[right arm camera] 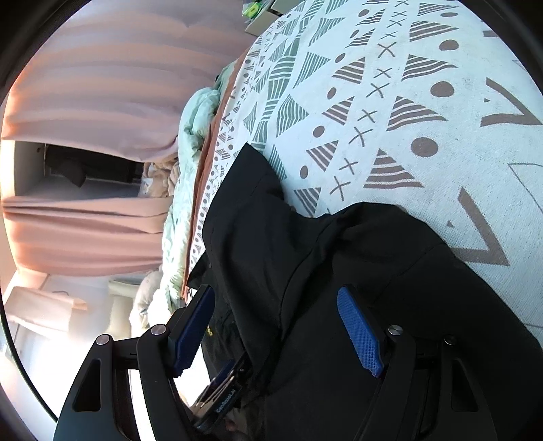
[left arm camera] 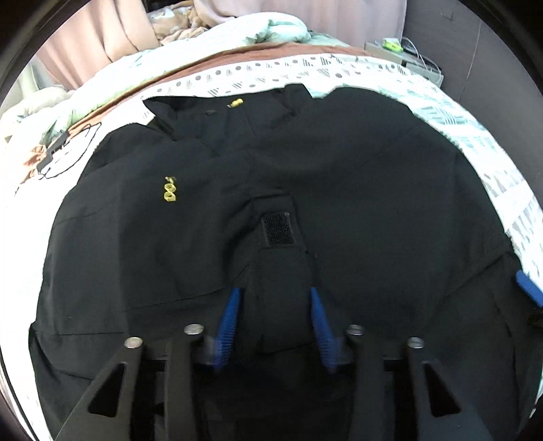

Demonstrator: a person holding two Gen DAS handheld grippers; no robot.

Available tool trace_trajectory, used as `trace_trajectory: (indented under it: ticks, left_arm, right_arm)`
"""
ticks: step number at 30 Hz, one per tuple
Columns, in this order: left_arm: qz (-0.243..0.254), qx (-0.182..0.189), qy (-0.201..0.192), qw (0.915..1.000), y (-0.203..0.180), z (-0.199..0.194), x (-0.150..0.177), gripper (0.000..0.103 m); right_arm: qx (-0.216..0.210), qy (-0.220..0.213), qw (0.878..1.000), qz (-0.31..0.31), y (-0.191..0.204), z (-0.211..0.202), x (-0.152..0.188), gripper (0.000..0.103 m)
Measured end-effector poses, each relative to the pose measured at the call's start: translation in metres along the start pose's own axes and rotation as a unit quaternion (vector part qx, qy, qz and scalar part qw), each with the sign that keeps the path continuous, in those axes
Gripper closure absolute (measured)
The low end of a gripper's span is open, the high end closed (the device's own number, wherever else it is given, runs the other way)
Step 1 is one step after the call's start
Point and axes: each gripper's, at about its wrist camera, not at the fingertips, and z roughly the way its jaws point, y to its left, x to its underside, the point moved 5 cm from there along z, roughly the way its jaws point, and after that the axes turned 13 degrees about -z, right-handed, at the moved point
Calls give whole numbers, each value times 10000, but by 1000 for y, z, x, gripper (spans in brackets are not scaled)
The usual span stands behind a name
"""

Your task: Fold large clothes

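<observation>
A large black jacket (left arm camera: 356, 176) with yellow logos lies spread on the patterned bedspread (left arm camera: 441, 101). A sleeve cuff with a velcro patch (left arm camera: 279, 228) lies folded onto the jacket's middle. My left gripper (left arm camera: 275, 295) is open, its blue fingers (left arm camera: 230, 315) on either side of that sleeve. My right gripper (right arm camera: 275, 298) is open over the jacket's right edge (right arm camera: 305, 257), its blue fingers (right arm camera: 359, 329) apart, with cloth between them. One right finger also shows at the right rim of the left wrist view (left arm camera: 527, 288).
A pale green duvet (left arm camera: 278, 27) and beige blanket are heaped at the bed's far end. Pink curtains (right arm camera: 95, 84) hang beyond. A bedside stand with small items (left arm camera: 404, 51) is at the far right corner.
</observation>
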Motion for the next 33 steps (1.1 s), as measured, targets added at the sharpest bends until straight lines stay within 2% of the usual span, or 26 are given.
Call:
trace_trajectory:
  ticks: [1, 5, 14, 16, 18, 21, 23, 25, 30, 33]
  left_arm:
    - [-39, 16, -52, 10000, 4, -5, -4, 80]
    - [-254, 229, -301, 9990, 20, -32, -26, 87]
    - [-540, 359, -1107, 9917, 69, -93, -82, 90]
    - [-654, 410, -1233, 9894, 84, -100, -89, 90]
    - [-801, 448, -1244, 9880, 97, -99, -90, 89]
    - [-1094, 312, -1002, 9884, 125, -82, -88, 85]
    - [-1379, 208, -861, 9865, 147, -75, -82, 72]
    - [-1683, -10, -753, 9829, 171, -69, -72, 54]
    - [-2171, -217, -686, 9735, 226, -72, -49, 51]
    - [-2372, -80, -514, 9701, 246, -73, -40, 51]
  right_arm:
    - [4, 1, 10000, 10, -2, 1, -1, 27]
    - [-29, 85, 9999, 78, -8, 12, 0, 30]
    - [-120, 160, 9997, 146, -8, 33, 2, 36]
    - [-77, 147, 9998, 118, -8, 37, 1, 42]
    - [18, 151, 9998, 109, -10, 41, 1, 56]
    - [236, 154, 9995, 115, -17, 47, 2, 75]
    - [270, 131, 9994, 144, -20, 47, 1, 78]
    - [318, 117, 9994, 109, -19, 47, 1, 78]
    - [464, 88, 9989, -20, -15, 47, 2, 78]
    - [491, 80, 9988, -18, -13, 46, 4, 78]
